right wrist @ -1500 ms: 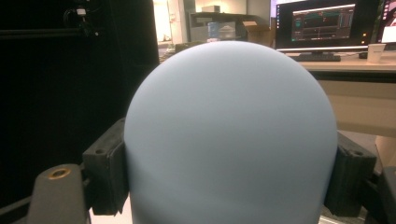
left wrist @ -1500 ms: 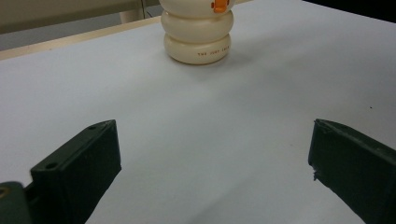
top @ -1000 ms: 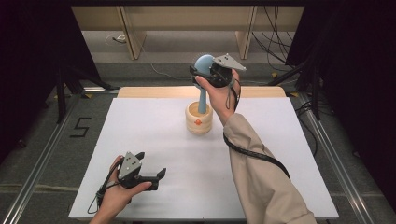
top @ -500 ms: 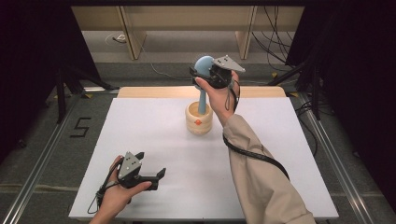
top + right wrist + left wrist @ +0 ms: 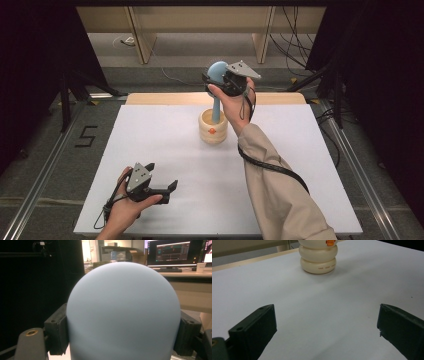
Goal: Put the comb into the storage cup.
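A cream ribbed cup (image 5: pixel 213 127) with an orange mark stands at the back middle of the white table (image 5: pixel 165 150); the left gripper view shows the cup (image 5: pixel 318 258) ahead. A light-blue pestle-like tool stands in it, its stem (image 5: pixel 216 107) rising to a round knob (image 5: pixel 216 71). My right gripper (image 5: pixel 214 80) is held high over the cup, shut on that blue knob (image 5: pixel 123 312), a black pad against each side. My left gripper (image 5: pixel 170 189) rests near the table's front left, jaws wide apart and empty over bare tabletop (image 5: pixel 332 312).
A wooden strip (image 5: pixel 165 98) borders the table's far edge. Metal rails (image 5: pixel 47 165) run along both sides on the floor, with a "5" mark (image 5: pixel 86 136) at the left. The right gripper's black cable (image 5: pixel 272 167) trails along the beige sleeve.
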### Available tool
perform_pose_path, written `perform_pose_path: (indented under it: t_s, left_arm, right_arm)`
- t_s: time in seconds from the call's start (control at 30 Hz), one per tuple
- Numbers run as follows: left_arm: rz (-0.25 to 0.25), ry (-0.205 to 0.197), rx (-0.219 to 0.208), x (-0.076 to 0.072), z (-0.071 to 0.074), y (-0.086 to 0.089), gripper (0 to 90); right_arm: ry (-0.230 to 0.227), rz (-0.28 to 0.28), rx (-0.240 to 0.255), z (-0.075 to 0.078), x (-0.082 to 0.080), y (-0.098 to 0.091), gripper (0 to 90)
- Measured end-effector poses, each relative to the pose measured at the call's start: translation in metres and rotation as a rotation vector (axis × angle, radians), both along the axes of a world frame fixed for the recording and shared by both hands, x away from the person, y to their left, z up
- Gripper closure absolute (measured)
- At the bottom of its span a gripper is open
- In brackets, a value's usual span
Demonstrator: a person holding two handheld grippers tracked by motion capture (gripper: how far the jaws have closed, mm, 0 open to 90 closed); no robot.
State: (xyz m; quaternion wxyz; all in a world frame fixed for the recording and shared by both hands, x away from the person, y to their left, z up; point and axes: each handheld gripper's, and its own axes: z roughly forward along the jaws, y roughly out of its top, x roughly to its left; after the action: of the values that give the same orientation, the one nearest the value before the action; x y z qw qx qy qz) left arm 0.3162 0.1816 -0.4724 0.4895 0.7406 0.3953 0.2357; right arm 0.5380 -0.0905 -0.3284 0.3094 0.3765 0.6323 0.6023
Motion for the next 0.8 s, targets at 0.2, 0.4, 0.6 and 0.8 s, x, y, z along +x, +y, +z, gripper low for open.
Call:
perform_pose_path:
  t_s: [0.2, 0.4, 0.6, 0.8]
  left_arm:
    - [-0.002, -0.001, 0.001, -0.0002, 0.0001, -0.0003, 2.0]
    - [-0.002, 0.0, 0.0, -0.0001, -0.0001, -0.0003, 2.0]
    - [-0.003, 0.001, -0.001, -0.0003, -0.0005, -0.0007, 2.0]
    - [-0.002, 0.001, 0.0, -0.0003, -0.0004, -0.0007, 2.0]
  right_arm:
    - [0.003, -0.002, 0.0, -0.0024, 0.0002, 0.0001, 20.5]
    - [0.003, -0.003, -0.001, -0.0049, 0.0002, 0.0004, 20.5]
    - [-0.003, -0.012, -0.003, -0.0074, 0.0004, -0.0012, 20.5]
    - [0.0, -0.012, -0.005, -0.0102, 0.0005, -0.0015, 20.5]
